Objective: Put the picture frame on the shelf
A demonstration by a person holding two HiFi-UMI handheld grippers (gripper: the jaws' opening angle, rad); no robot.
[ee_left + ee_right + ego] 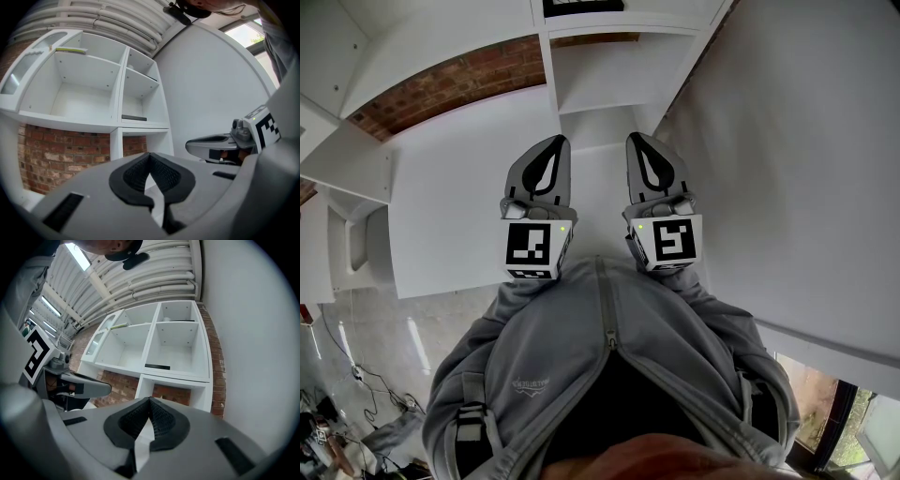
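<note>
A grey zip jacket (581,375) is nearest. Beyond it the left gripper (556,142) and right gripper (637,140) hover side by side, fingers pressed together on nothing. 1 dark flat slab (157,366), possibly the picture frame, lies at a compartment's front edge in the 1 white shelf unit (151,336). With 2 empty grippers, placing looks done; otherwise the frame must be found next.

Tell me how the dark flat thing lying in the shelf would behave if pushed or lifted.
The dark flat thing lies low on the white shelf, so it would probably slide rather than tip or roll. Its straight edges suggest it is stiff. Being so thin, it may be hard to pinch from above.
</note>
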